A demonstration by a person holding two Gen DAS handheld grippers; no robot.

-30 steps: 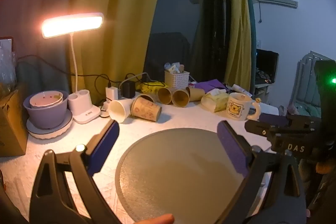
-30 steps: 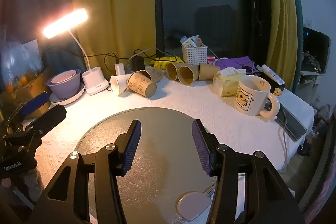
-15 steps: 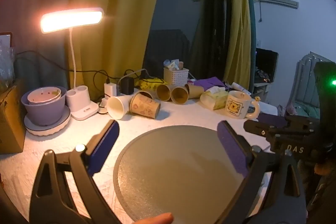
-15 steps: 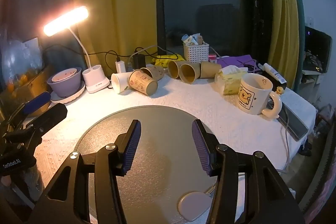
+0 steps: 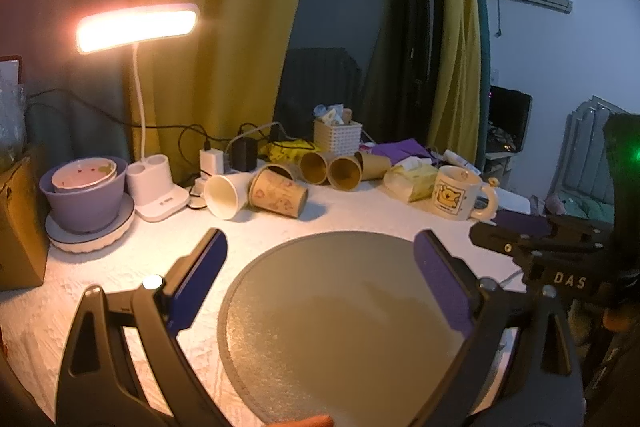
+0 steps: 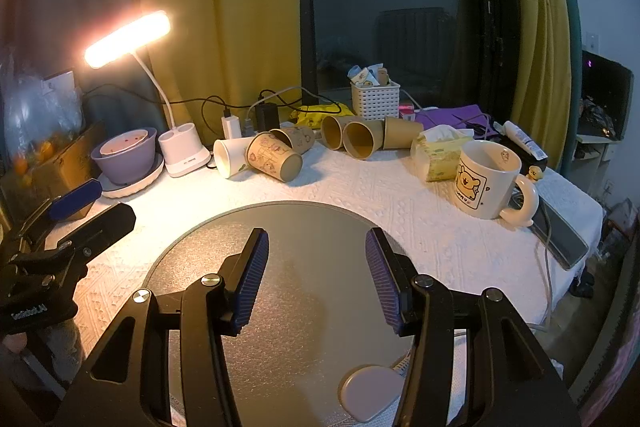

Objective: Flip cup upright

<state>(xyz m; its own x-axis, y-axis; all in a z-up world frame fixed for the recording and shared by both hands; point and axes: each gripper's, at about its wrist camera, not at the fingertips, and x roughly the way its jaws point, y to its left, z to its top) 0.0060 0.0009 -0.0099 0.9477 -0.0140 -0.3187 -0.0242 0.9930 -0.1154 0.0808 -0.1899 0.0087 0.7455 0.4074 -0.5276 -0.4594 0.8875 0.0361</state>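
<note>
Several paper cups lie on their sides at the back of the table: a white cup (image 5: pixel 225 195) (image 6: pixel 229 158), a printed brown cup (image 5: pixel 278 193) (image 6: pixel 274 161) beside it, and plain brown cups (image 5: pixel 345 167) (image 6: pixel 362 139) further right. My left gripper (image 5: pixel 320 275) is open and empty above the round grey mat (image 5: pixel 340 327). My right gripper (image 6: pixel 316 267) is open and empty above the same mat (image 6: pixel 316 223). Both grippers are well short of the cups.
A lit desk lamp (image 5: pixel 138 31) and a purple bowl stack (image 5: pixel 86 195) stand at the back left. A bear mug (image 6: pixel 490 181), tissue pack (image 6: pixel 440 153), white basket (image 6: pixel 375 99) and phone (image 6: pixel 562 235) sit on the right. Chargers and cables lie behind the cups.
Both grippers have risen slightly and pulled back a little; the table objects sit lower and smaller in the views. Jaws stay open. Nothing on the table has moved.
</note>
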